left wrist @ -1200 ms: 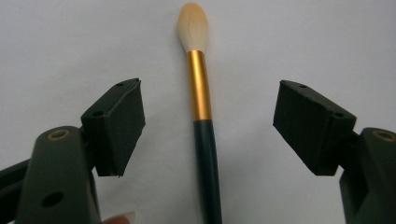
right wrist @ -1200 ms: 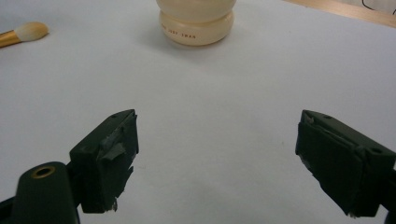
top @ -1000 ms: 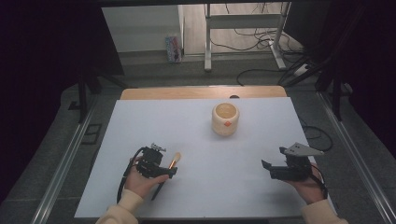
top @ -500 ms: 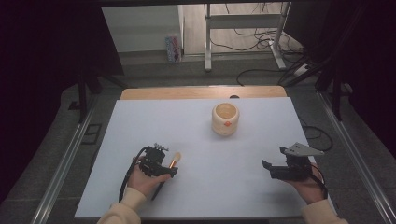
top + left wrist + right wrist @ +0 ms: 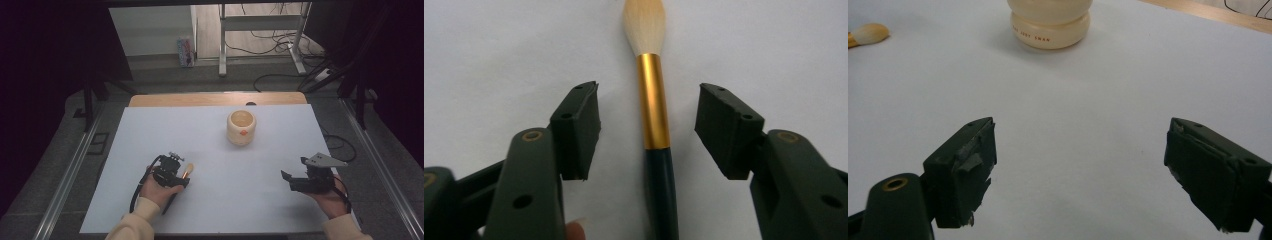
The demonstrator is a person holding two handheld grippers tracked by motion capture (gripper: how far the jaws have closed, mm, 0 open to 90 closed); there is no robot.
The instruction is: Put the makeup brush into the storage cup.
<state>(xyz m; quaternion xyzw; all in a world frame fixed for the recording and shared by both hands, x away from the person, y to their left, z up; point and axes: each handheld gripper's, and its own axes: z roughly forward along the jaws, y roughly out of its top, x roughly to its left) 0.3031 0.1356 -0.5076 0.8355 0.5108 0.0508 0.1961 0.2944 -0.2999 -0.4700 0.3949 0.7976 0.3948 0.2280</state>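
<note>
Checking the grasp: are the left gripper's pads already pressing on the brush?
No, in the left gripper view both pads stand apart from the brush.

The brush (image 5: 655,107) has a cream tuft, a shiny gold ferrule and a dark blue-green handle. It lies on a plain white sheet (image 5: 210,145) with no pattern. Beyond the brush stands a cream pot (image 5: 241,127), pale tan inside, with a small orange mark on its side and a line of tiny red lettering near its base. Past the pot, a strip of light brown wooden table (image 5: 165,100) shows at the sheet's far edge. The left gripper (image 5: 647,127) and the right gripper (image 5: 1080,172) have matte black jaws with brass-coloured rivets; the right carries a grey plate (image 5: 324,160). The sleeve (image 5: 135,227) near the brush is pale yellow.
</note>
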